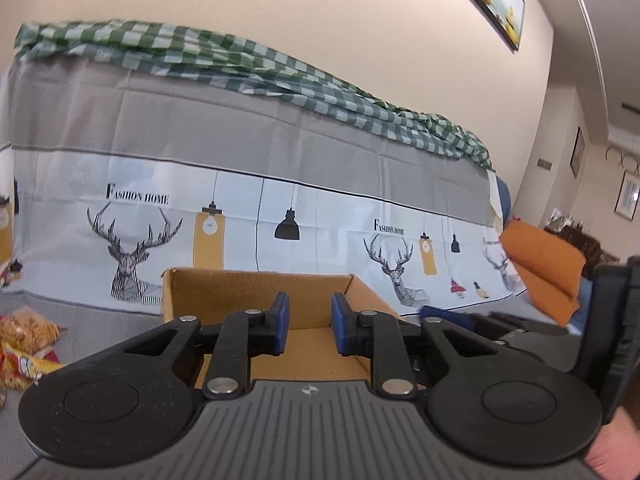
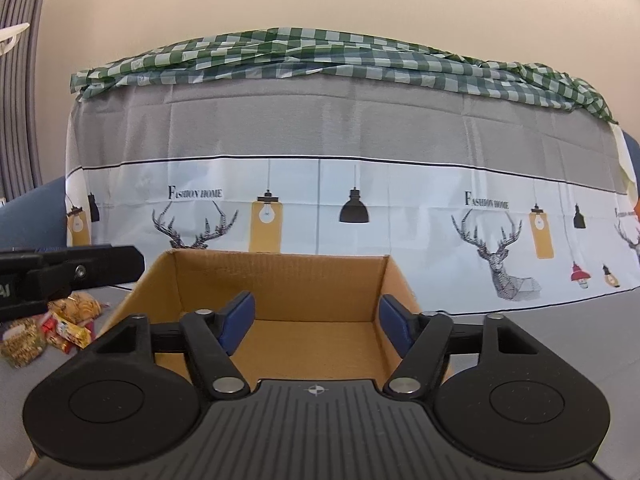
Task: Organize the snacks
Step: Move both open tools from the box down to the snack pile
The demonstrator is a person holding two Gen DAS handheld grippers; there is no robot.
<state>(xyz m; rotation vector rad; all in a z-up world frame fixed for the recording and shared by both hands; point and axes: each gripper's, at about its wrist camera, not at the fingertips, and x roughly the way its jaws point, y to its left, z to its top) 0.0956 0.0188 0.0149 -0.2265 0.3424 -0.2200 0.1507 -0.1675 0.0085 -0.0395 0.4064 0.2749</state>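
An open cardboard box [image 1: 256, 292] stands on the grey cloth surface, and nothing shows inside it in either view [image 2: 280, 280]. My left gripper [image 1: 308, 320] is open and empty, its blue pads over the box's near edge. My right gripper [image 2: 316, 320] is open wider and empty, held over the box opening. Several snack packets [image 1: 24, 344] lie on the cloth left of the box; they also show in the right wrist view [image 2: 60, 328], partly hidden by the left gripper's body [image 2: 60, 268].
A couch back draped in a printed deer-and-lamp cloth [image 2: 360, 208] rises behind the box, with a green checked cloth [image 2: 320, 56] on top. An orange cushion [image 1: 548, 268] lies at the right. The right gripper's body [image 1: 612, 320] shows at the right edge.
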